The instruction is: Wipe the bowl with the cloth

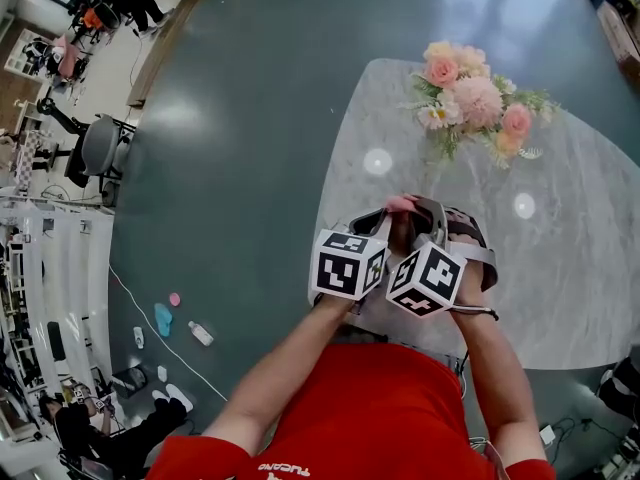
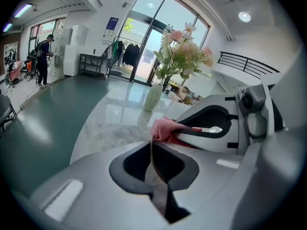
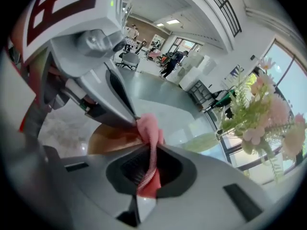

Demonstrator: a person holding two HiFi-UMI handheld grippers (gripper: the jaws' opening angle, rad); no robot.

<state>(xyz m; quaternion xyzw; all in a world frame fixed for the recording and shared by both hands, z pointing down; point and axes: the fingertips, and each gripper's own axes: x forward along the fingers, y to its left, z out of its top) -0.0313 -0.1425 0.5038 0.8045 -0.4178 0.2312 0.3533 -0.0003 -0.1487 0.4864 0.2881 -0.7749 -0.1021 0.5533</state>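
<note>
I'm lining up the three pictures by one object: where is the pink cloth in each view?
Head view: pink cloth at centre, just above the two marker cubes.
Left gripper view: centre, just beyond the jaws.
Right gripper view: centre, clamped by the right gripper, beside the brown bowl.
Shared landmark: the pink flower bouquet.
</note>
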